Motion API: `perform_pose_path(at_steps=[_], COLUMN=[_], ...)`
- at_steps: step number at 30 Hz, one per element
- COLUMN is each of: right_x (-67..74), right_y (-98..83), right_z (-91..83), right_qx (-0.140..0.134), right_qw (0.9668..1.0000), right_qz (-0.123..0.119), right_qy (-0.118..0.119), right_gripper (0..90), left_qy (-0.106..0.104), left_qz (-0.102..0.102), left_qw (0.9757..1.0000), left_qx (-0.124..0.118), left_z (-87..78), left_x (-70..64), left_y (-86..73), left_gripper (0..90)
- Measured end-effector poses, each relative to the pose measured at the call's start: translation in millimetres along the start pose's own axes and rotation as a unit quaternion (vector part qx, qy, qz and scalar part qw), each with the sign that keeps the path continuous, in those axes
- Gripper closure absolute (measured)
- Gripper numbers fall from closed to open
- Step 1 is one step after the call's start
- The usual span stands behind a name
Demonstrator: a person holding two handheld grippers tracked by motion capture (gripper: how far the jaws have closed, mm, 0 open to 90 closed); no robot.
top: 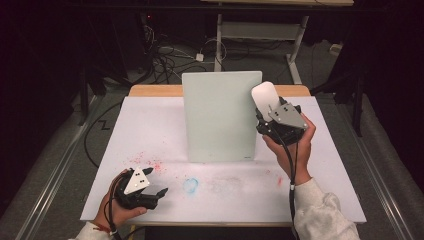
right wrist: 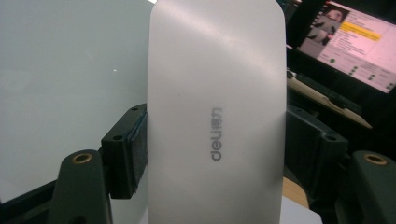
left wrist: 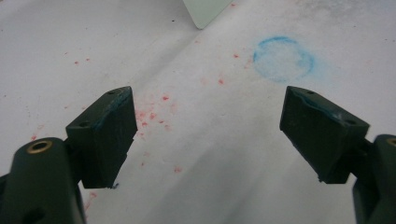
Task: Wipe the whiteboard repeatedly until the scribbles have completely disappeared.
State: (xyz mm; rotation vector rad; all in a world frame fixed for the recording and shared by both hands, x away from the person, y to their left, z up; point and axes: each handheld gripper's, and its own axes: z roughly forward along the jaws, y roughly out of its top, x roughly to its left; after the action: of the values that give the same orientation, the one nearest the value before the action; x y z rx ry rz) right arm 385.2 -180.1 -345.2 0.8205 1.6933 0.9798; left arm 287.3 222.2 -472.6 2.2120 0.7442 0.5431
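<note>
A pale glass whiteboard (top: 220,115) stands upright at the middle of the table. My right gripper (top: 266,114) is raised beside the board's upper right corner and is shut on a white oblong eraser (top: 264,96), which sticks up past the jaws and overlaps the board's right edge. In the right gripper view the eraser (right wrist: 217,93) bears a grey "deli" logo, with both black pads pressed on its long sides; the board (right wrist: 70,70) lies behind it at left. My left gripper (top: 159,196) rests low at the front left, open, with nothing between its jaws (left wrist: 210,126).
The white table cover (top: 150,125) carries a smudged blue ring (top: 190,185) and red specks (top: 150,162) ahead of the left gripper. The board's lower corner (left wrist: 205,11) shows beyond the blue ring (left wrist: 283,59). Cables and a desk frame (top: 260,30) lie behind; a lit monitor (right wrist: 350,37) stands off right.
</note>
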Motion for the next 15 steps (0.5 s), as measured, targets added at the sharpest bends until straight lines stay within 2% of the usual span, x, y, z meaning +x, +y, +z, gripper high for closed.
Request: perform_pose_path(at_steps=[7,15], right_x=[1.5,9.8], right_y=[-9.2,-19.3], right_z=[-10.3,-17.4], right_qx=[-0.003,0.000], right_qw=[0.9993,0.9978], right_qz=[-0.003,-0.017], right_qy=[0.036,0.064], right_gripper=[30.7,30.8], left_qy=[0.002,0.002], left_qz=[0.001,-0.002], left_qw=[1.0000,1.0000], left_qx=[0.001,0.001], left_z=[0.4,2.1], left_x=[0.6,2.6], left_y=[0.5,0.2], left_gripper=[18.2,18.2])
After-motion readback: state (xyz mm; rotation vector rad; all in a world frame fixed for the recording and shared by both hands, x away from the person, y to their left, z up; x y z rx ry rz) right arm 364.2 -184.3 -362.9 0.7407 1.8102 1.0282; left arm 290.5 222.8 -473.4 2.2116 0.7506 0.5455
